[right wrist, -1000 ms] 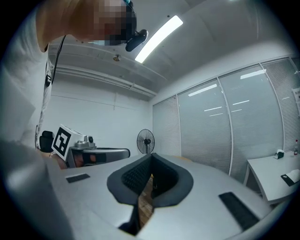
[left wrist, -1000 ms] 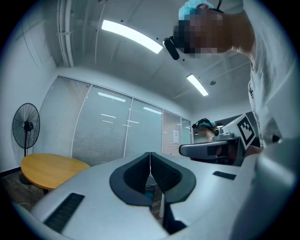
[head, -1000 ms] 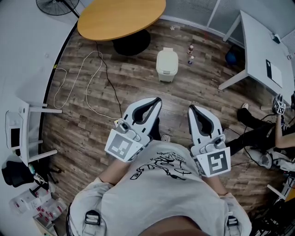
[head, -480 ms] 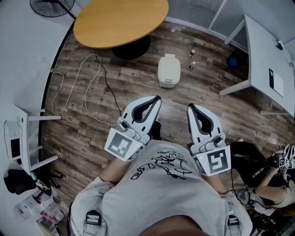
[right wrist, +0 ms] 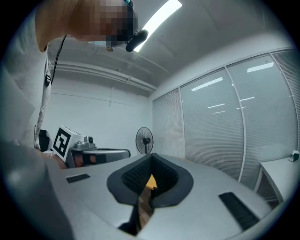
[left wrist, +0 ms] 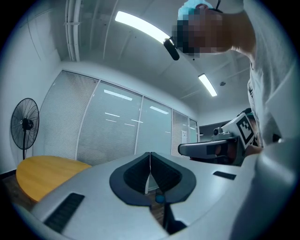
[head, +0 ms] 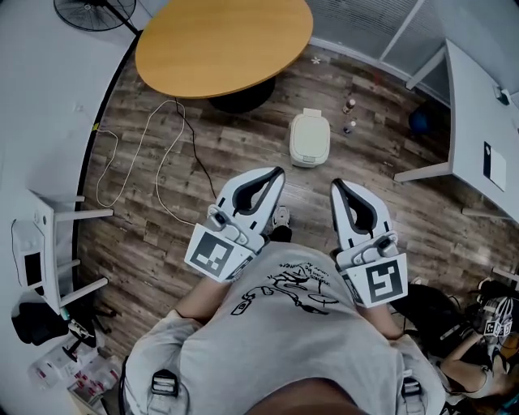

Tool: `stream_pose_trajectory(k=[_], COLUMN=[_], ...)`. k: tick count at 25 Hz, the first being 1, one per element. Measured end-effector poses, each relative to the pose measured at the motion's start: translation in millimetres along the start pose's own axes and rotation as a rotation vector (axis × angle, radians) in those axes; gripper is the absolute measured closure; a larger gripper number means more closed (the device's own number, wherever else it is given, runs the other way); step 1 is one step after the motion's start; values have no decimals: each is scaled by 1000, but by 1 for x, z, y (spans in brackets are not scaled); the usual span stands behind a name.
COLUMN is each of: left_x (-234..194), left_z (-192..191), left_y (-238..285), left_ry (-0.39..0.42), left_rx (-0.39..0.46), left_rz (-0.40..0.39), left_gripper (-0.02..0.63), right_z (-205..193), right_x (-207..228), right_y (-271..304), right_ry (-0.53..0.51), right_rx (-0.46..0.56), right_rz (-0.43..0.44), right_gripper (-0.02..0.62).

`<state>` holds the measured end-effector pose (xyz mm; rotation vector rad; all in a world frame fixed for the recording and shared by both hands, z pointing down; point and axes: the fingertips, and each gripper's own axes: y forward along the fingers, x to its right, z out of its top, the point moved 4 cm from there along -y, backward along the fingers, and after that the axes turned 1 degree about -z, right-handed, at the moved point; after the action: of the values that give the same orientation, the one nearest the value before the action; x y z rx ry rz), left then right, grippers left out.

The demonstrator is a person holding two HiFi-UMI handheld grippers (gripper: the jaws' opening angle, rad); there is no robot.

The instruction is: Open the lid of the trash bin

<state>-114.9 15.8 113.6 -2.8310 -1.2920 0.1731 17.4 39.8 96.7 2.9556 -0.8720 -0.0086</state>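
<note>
Both of my grippers are held low in front of my chest, side by side and well apart from each other, pointing forward over the wood floor (head: 243, 130). My left gripper (head: 278, 173) has its jaws pressed together with nothing between them; in the left gripper view the two dark pads of the left gripper (left wrist: 150, 154) meet along a thin upright line. My right gripper (head: 336, 188) is the same, and in its own view the right gripper (right wrist: 151, 157) has its tips touching, with only a slit lower down through which floor and a bit of yellow table top show. Neither gripper touches anything. The trash bin (head: 310, 139) stands on the floor ahead of me, beyond both gripper tips and roughly between their lines, clear of them. It is white and rounded, and its lid (head: 311, 134) lies down flat, shut. Just beyond and to the right of the bin stand two small bottles (head: 349, 106) on the floor. A round wooden table (head: 223, 44) sits farther off to the left of the bin, with a thin cable (head: 162, 162) looping over the floor near it. A standing fan (head: 96, 11) is at the far left corner, and a white desk (head: 486, 121) stands to the right.
</note>
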Motion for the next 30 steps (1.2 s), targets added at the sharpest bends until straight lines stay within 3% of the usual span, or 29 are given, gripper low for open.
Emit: stream_pose_trajectory(k=[12, 30], left_x=[-57, -31], left_z=[-2, -6], left_y=[33, 91], left_ry=[-6, -5], left_rx=[4, -10], left_rz=[-7, 5], left_gripper=[586, 586], right_z=[-9, -8], right_x=[24, 86], right_y=[59, 43], right_ry=[-27, -27], right_rx=[-37, -40], right_rz=[23, 33], right_gripper=[589, 589])
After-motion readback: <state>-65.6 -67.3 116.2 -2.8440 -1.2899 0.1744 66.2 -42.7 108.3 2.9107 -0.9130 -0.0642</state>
